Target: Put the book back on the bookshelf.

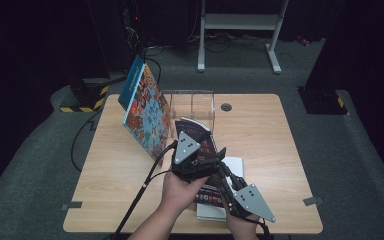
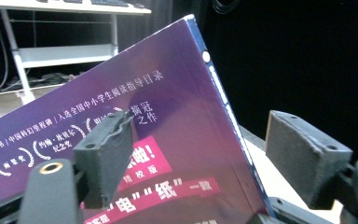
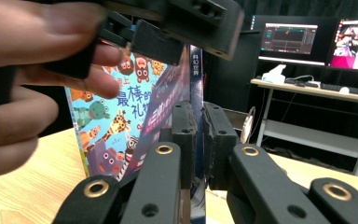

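A purple book (image 1: 196, 131) stands tilted over the middle of the wooden table (image 1: 280, 135). My right gripper (image 1: 226, 177) holds it from below. In the right gripper view that gripper (image 3: 200, 112) is shut on the book's lower edge by the blue spine (image 3: 196, 70). My left gripper (image 1: 211, 157) sits higher up on the same book. In the left gripper view its jaws (image 2: 200, 130) straddle the spine edge of the purple cover (image 2: 168, 116): one pad (image 2: 105, 154) lies in front of the cover, the other pad (image 2: 303, 154) stands well off it. That gripper is open.
A colourful picture book (image 1: 145, 107) leans upright at the back left against a clear acrylic rack (image 1: 200, 102). A white book (image 1: 236, 165) lies flat beneath the grippers. A white metal stand (image 1: 240, 22) is beyond the table. Monitors (image 3: 289, 39) sit on a desk behind.
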Demonstrator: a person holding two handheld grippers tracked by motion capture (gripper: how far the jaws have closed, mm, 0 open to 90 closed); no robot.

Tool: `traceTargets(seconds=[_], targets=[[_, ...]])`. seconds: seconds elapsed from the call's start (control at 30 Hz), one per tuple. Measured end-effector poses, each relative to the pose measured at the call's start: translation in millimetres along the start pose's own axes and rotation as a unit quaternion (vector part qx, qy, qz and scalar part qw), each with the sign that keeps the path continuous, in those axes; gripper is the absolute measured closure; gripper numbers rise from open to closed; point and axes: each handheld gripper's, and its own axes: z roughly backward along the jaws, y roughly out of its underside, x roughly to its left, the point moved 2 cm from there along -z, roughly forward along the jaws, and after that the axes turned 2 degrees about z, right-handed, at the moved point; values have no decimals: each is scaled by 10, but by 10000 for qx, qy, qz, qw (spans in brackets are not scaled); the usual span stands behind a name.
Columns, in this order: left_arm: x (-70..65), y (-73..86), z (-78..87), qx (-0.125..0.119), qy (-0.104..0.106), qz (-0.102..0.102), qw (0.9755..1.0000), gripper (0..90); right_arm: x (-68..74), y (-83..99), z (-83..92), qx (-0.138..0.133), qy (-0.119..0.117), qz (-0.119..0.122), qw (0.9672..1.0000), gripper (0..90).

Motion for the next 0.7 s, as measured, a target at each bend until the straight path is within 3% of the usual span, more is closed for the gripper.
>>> traceTargets(seconds=[0.13,0.27,0.37,0.47,0.6,0.7], targets=[[29,-7,28,-6,-65,73,10000,214,61,-14,-1,-39,-13,76,10000,849],[61,0,54,25,-133,109,9998,218,158,-24,1,-52,44,356,9993,848],[74,16,73,11,-214,120,9997,218,229,-31,-11,-38,44,432,9990,846],[94,29,102,27,-315,107,9994,254,283,-21,-22,-57,4,464,9989,844],[150,60,144,78,-493,61,9987,378,324,-14,-32,-20,-92,426,9990,838],[169,81,162,122,-540,10,9985,407,363,5,-46,30,-175,438,9989,829]])
